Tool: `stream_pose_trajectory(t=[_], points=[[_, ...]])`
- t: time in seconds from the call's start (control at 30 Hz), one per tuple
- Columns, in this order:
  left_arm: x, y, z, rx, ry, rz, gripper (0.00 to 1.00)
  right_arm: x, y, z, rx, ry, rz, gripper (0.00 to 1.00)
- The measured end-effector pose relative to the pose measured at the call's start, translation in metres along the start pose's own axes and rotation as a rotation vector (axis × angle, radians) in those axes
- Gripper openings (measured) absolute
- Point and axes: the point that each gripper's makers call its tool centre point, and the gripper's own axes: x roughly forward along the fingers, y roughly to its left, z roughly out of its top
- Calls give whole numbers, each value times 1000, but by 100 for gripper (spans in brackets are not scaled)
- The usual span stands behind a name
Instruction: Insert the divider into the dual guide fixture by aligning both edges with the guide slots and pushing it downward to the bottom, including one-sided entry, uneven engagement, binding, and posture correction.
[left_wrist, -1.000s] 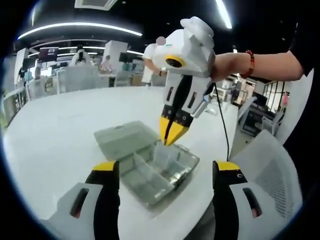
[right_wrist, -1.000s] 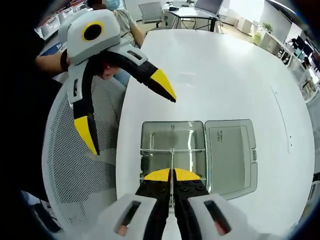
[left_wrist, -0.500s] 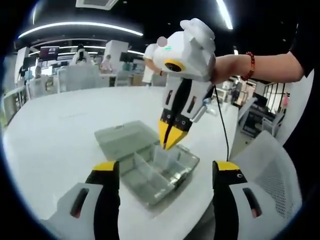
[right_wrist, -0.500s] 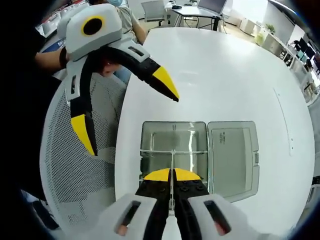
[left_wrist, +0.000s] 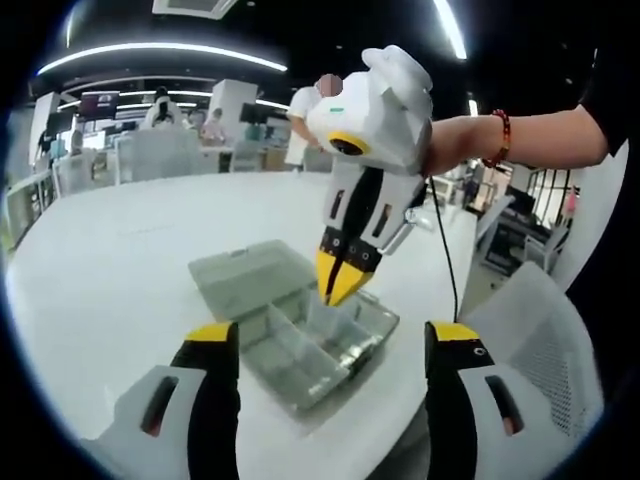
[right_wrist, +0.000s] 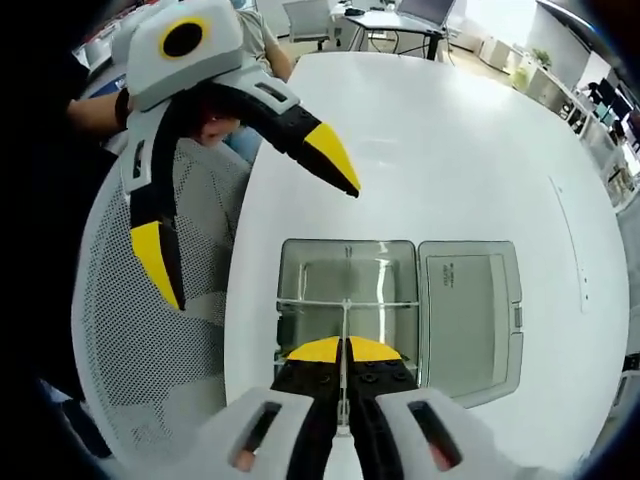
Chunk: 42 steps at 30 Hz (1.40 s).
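A clear grey plastic box (left_wrist: 305, 340) lies on the white table with its lid (left_wrist: 245, 275) folded open beside it. My right gripper (left_wrist: 338, 288) comes down from above, its yellow tips shut on a thin clear divider over the box's far half. In the right gripper view the divider (right_wrist: 345, 322) shows edge-on, running from my right gripper (right_wrist: 343, 349) to a cross wall of the box (right_wrist: 312, 270). The lid (right_wrist: 470, 305) lies to the right. My left gripper (left_wrist: 333, 336) stands wide open in front of the box, holding nothing. It is also the left gripper (right_wrist: 250, 222) hovering open at the table's edge.
The round white table (right_wrist: 450, 150) extends far beyond the box. A white mesh chair (right_wrist: 150, 330) stands at the table's near edge. A black cable (left_wrist: 447, 262) hangs from the right gripper. Desks, chairs and people fill the background.
The right gripper has tilted a little and its tips have dropped slightly toward the box with the divider. The left gripper stays open and nearly still.
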Motion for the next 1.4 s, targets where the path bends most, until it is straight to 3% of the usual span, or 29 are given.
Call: stream_pose_trajectory(t=[1.4], points=[[0, 2, -5, -15, 16, 6, 74, 34, -2, -10, -6, 38, -26, 0]])
